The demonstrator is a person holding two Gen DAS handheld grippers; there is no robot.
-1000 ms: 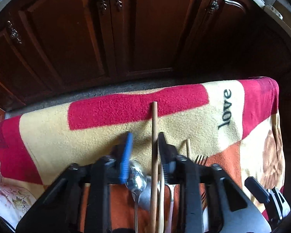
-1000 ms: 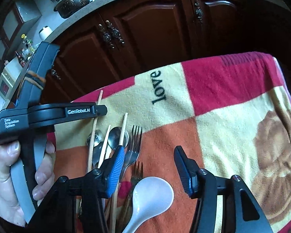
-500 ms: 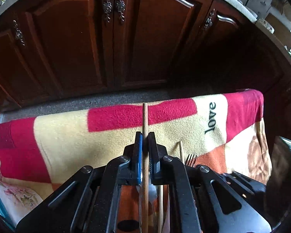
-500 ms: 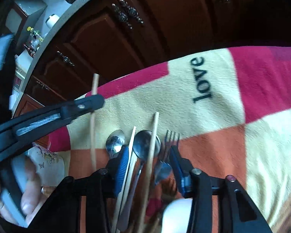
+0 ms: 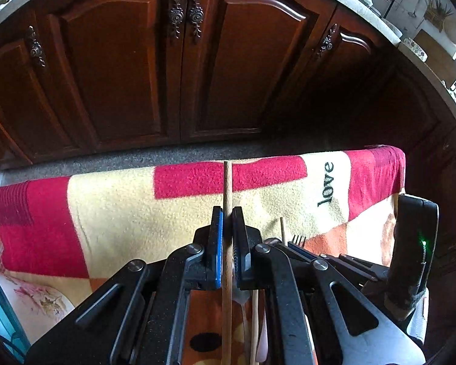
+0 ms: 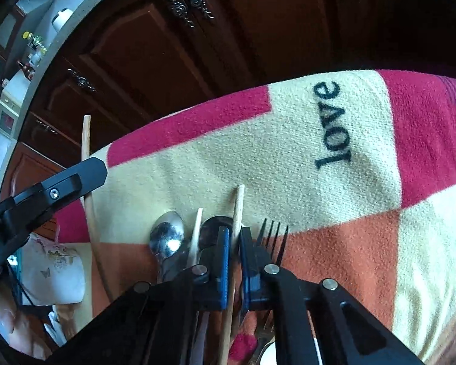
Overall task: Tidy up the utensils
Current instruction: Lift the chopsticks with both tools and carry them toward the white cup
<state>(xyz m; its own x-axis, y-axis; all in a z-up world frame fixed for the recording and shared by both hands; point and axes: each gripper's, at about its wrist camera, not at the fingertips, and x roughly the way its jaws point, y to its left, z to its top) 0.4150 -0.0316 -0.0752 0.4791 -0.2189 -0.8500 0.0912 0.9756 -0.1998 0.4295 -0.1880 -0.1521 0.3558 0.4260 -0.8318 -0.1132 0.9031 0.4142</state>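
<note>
Chopsticks are now in both grips: the left gripper (image 5: 227,228) has clamped one chopstick (image 5: 227,188) and raised it off the blanket (image 5: 112,200), while the right gripper (image 6: 234,243) has just closed on a second chopstick (image 6: 237,206) among the spoons (image 6: 167,237) near the blanket's middle, so pairing them looks next.

A blanket (image 6: 319,188) is patterned in red, cream and orange blocks, with "love" lettered in black. Pale wood is seen in the chopsticks (image 6: 236,210). The spoon (image 6: 166,237) and fork (image 6: 273,238) are silver. Dark red-brown cabinets (image 5: 112,70) are fitted with bronze floral handles.
</note>
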